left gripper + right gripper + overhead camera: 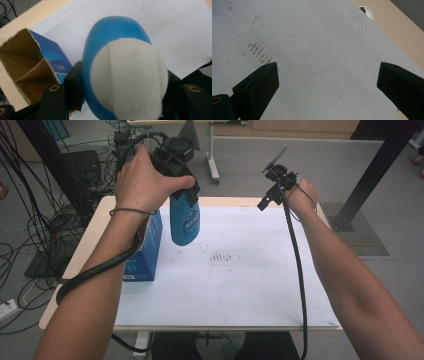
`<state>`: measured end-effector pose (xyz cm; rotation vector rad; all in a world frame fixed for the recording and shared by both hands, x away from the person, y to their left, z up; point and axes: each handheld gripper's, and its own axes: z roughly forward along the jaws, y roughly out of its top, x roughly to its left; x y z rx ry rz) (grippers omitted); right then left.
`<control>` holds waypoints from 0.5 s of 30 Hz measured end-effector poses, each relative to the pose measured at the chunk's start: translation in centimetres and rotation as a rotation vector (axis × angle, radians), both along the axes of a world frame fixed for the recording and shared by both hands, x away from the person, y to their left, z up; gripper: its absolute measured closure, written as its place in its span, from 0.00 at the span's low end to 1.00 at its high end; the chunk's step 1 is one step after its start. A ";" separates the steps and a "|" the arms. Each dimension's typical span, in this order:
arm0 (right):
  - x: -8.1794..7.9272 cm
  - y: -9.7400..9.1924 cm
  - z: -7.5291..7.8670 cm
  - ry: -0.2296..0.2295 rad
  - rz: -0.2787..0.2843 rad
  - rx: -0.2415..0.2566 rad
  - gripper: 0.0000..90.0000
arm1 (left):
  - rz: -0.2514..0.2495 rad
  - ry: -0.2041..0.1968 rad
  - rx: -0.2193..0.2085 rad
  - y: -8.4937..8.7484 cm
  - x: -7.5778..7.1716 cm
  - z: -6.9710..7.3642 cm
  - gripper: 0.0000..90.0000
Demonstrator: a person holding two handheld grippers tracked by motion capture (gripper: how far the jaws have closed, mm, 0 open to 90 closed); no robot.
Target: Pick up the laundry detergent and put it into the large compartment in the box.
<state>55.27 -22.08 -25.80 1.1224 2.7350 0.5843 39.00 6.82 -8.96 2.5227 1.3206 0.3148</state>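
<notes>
The white paper sheet [240, 270] covering the pale wooden desk [95, 220] is serving as the landmark here. Near its left edge, the open-topped blue cardboard box [146, 251] is standing upright, its torn brown flaps and inner divider showing in the left gripper view [30, 67].

Just beside the box, toward the sheet's middle, the blue plastic bottle with a white cap [184, 220] is hanging clear above the paper, bottom pointing down. The left gripper [182, 180] is gripping it at the top, the jaws closed on the bottle's upper end; in the left gripper view the black jaws are pressing on both sides of the bottle [120, 75] just below the white cap.

A patch of small brown marks [221, 256] is lying around the sheet's middle, below and to the right of the bottle.

Farther off, above the sheet's far right corner, the right gripper [272, 187] is hovering with its jaws standing wide apart and nothing between them [327, 82], looking down on bare paper and a faint drawn outline [332, 57].
</notes>
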 end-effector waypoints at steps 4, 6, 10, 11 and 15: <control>0.0 0.0 0.0 0.003 -0.002 0.004 0.04 | -0.007 0.000 -0.020 -0.3 0.0 2.0 0.42; 0.0 0.0 -0.1 0.006 -0.002 0.003 0.04 | -0.004 -0.001 -0.035 -0.3 0.1 2.9 0.42; 0.0 0.0 0.0 0.004 -0.003 0.003 0.04 | 0.003 -0.018 -0.043 -0.4 0.1 4.4 0.42; 0.0 0.0 0.0 0.003 -0.002 0.005 0.04 | 0.007 -0.023 -0.044 -0.4 0.1 4.7 0.42; 0.0 -0.1 0.0 0.003 -0.002 0.010 0.04 | 0.021 -0.021 -0.050 -0.3 0.2 5.0 0.42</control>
